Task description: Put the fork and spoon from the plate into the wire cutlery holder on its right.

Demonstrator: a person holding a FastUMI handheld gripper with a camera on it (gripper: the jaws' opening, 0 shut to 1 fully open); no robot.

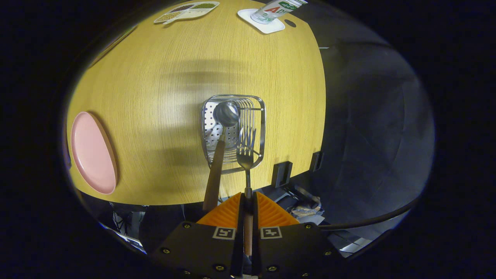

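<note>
I look straight down on the wooden table (155, 97). My gripper (248, 201) is shut on the fork (245, 157), whose wooden handle is pinched between the orange fingers (226, 215). Its tines point down over the right half of the wire cutlery holder (264, 128), just ahead of the fingers. How deep the tines reach I cannot tell. The spoon (227, 113) stands in the holder's left half, bowl down. Its wooden handle leans up toward me beside the left finger. The pink plate (93, 151) lies bare, well to the holder's left.
At the table's far side lie a white tray of beans (186, 11) and a white coaster (267, 23) with a clear bottle on it. The table edge runs just right of the holder, with two black clamps (282, 173) on it and dark floor beyond.
</note>
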